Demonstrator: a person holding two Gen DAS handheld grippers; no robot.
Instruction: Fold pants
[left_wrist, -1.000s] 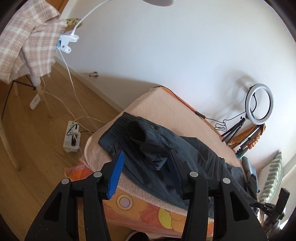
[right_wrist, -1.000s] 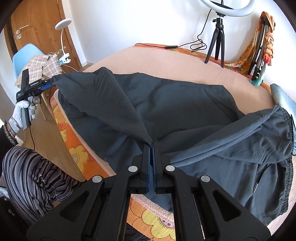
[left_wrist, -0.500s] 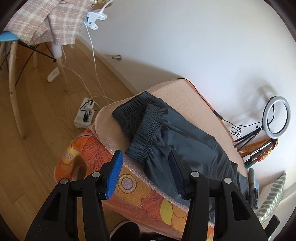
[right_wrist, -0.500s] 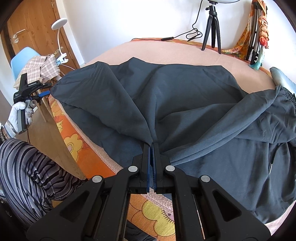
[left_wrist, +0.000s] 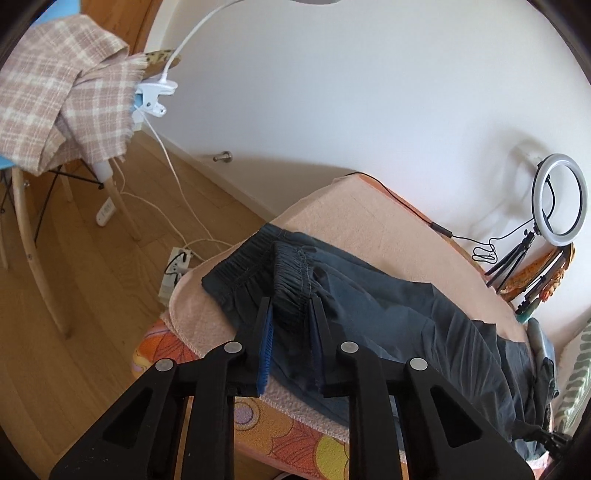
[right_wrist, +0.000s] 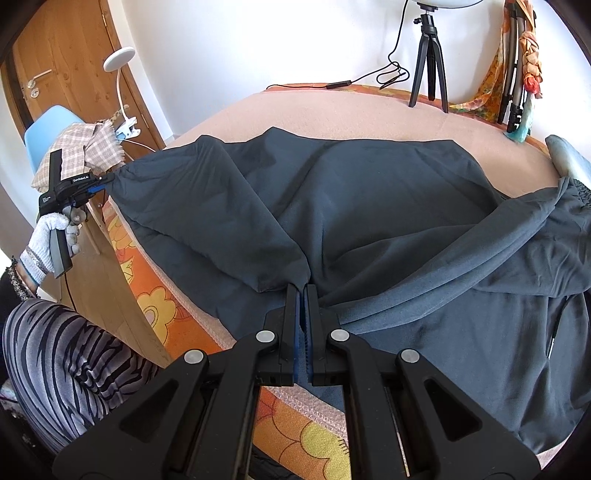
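The pants (right_wrist: 369, 221) cover the near half of the bed (right_wrist: 332, 110); its far half is bare pink cover. A tripod (right_wrist: 428, 59) stands at the far edge, a chair (left_wrist: 55, 122) with a lamp (left_wrist: 155, 96) left of the bed.

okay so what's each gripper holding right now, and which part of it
Both hold the pants. The left gripper is around the gathered elastic waistband; the right gripper is shut on a pinch of fabric at the near edge.
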